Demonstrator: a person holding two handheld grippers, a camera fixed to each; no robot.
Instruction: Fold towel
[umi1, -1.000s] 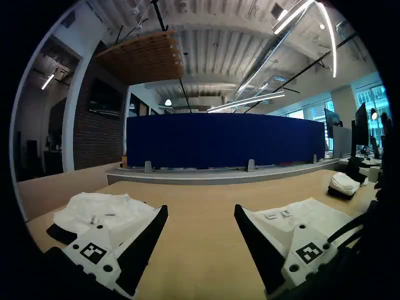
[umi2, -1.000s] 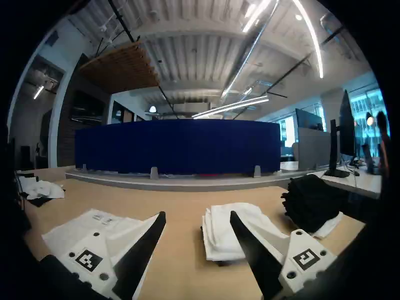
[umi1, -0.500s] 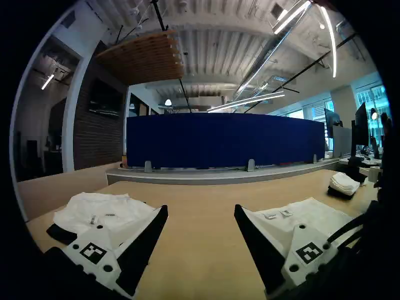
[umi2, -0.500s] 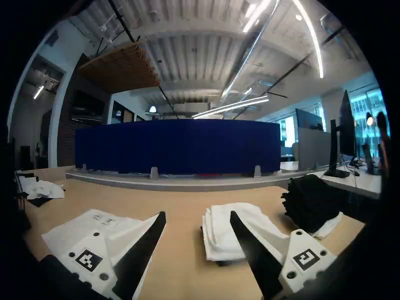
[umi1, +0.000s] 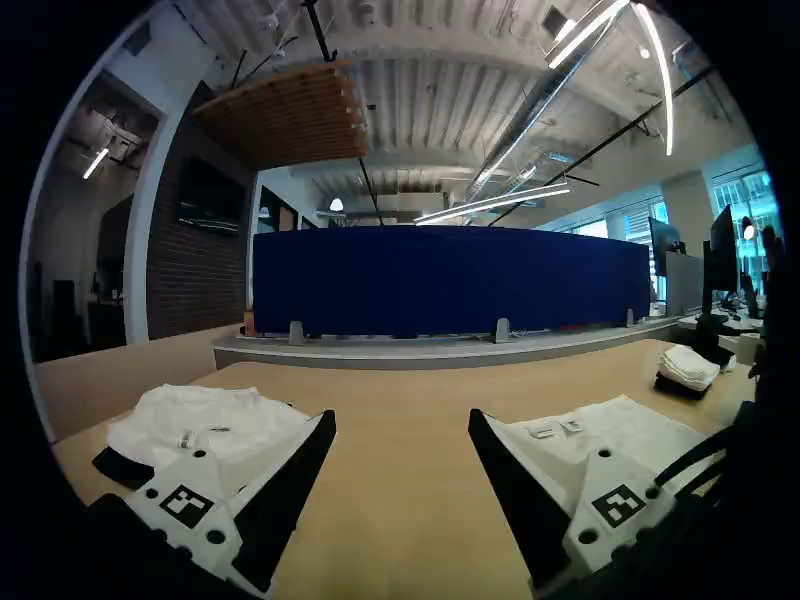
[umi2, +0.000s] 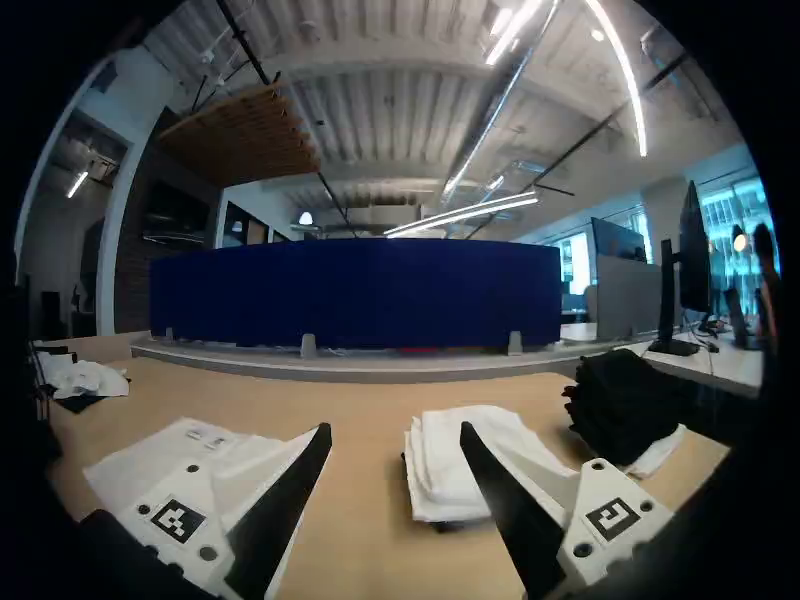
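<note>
In the left gripper view my left gripper (umi1: 400, 430) is open just above the wooden table (umi1: 400, 400), nothing between its fingers. A crumpled white towel (umi1: 200, 420) lies behind its left finger, partly on a black cloth. A flat white towel (umi1: 625, 420) with labels lies behind its right finger. In the right gripper view my right gripper (umi2: 395, 440) is open and holds nothing. The flat white towel (umi2: 185, 445) lies behind its left finger. A folded white towel stack (umi2: 445, 460) lies just right of the gap, partly hidden by the right finger.
A stack of black towels (umi2: 625, 400) sits at the right on a white cloth. The crumpled towel (umi2: 85, 378) shows far left. A blue partition (umi1: 440, 280) on a grey rail closes the table's far side. Monitors (umi2: 685, 270) stand on the desk at the right.
</note>
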